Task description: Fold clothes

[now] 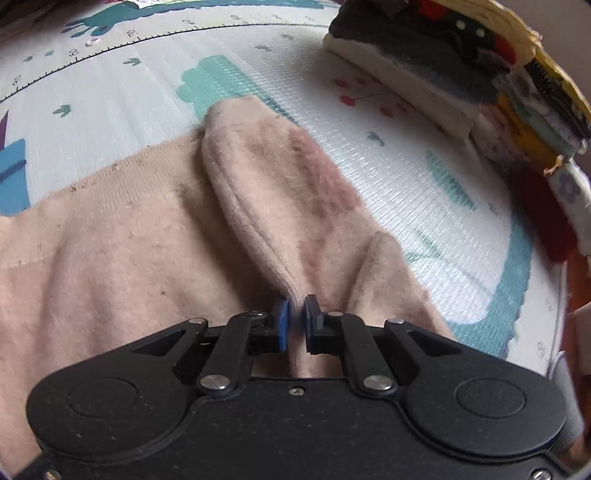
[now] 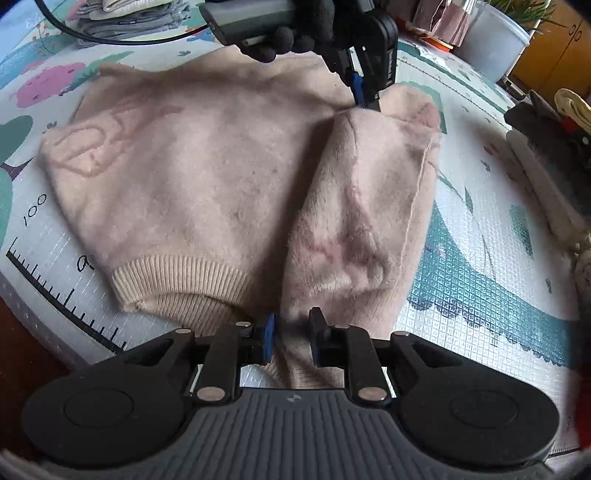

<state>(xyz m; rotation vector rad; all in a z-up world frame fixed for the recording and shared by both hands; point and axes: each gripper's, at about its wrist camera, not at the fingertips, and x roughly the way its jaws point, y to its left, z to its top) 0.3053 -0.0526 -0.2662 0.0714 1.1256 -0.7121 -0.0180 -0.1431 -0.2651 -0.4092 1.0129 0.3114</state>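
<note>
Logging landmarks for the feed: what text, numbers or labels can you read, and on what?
"100": ruler print along the play mat edge, right wrist view.
Other ruler numbers on the mat: too blurred.
Label on the left gripper body: too small.
Raised pattern on the pink sweater: not legible as text.

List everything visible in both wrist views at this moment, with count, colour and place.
sweater: one, pale pink, flat on the mat, right side folded over the body.
play mat: one, white with teal and pink prints and a ruler edge, under everything.
stack of folded clothes: one, mixed grey, cream, yellow, red, far right of the mat.
grey folded pile: one, far end of the mat.
white bucket: one, beyond the mat.
left gripper: black with blue pads, pinching the sweater's fold.
right gripper: black, closed on the hem end.
gloved hand: one, black, holding the left gripper.
</note>
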